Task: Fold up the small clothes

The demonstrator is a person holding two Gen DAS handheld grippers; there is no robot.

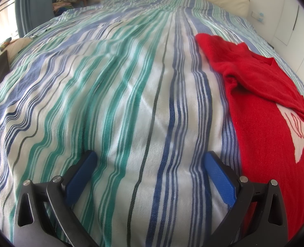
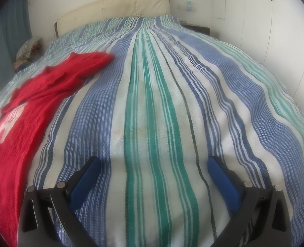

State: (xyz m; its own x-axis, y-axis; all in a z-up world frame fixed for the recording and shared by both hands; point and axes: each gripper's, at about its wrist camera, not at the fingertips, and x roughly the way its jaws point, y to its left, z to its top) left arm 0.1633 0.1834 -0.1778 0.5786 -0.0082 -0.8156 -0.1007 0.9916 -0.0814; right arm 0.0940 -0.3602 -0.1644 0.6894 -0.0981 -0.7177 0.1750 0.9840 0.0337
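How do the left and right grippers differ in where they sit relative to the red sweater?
The left gripper has the red sweater on its right, near one finger; the right gripper has it on its left, farther off. Both have open jaws, empty, over the striped bedspread.

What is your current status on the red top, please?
Left gripper and right gripper: jaws open, empty. Red top lies on the striped bedspread, one sleeve folded over, ungripped. Nothing in the way.

Striped bed (image 1: 119, 94) — red sweater (image 1: 260, 94) atop
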